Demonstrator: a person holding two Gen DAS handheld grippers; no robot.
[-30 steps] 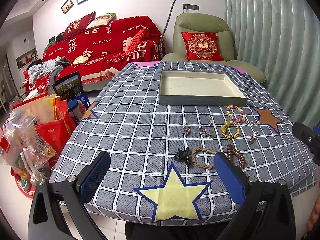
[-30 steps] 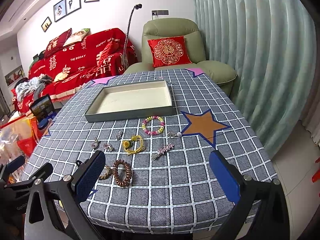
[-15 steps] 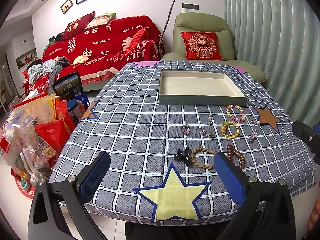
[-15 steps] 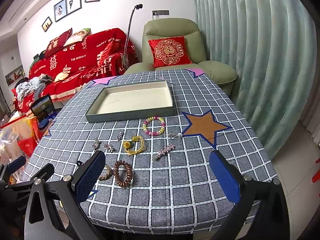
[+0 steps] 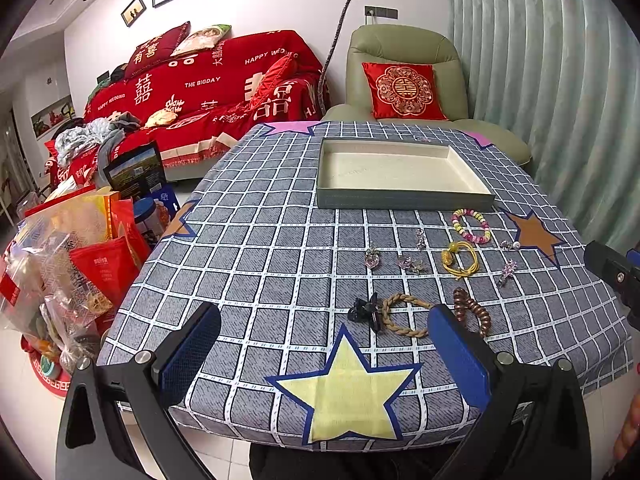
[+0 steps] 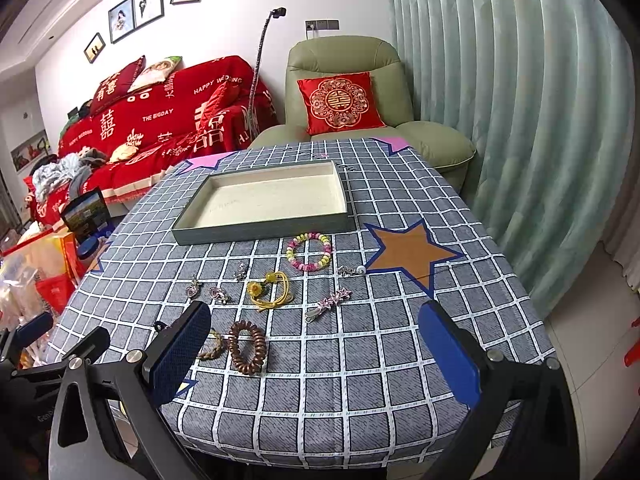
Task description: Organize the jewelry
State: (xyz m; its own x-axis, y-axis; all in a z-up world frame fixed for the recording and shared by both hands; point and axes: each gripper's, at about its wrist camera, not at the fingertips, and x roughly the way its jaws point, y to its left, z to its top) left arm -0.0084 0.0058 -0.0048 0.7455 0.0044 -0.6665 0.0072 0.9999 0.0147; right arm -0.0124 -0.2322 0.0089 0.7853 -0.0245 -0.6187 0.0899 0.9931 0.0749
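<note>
Left half of the table (image 5: 248,240) is bare cloth, open from 9 through 12 o'clock. The tray (image 5: 404,200) blocks the far centre at 12. Small jewelry lies scattered between tray and near edge at 1 to 3 o'clock; the brown coil hair tie (image 6: 247,346) and braided band (image 5: 404,316) lie nearest the near edge.

Bright, even indoor light in both wrist views, soft faint shadows under the shallow grey cream-lined tray (image 5: 404,200), sharp focus at centre, strong fisheye bending of the pale green pleated curtain (image 6: 520,120) at right, black vignette in the corners
</note>
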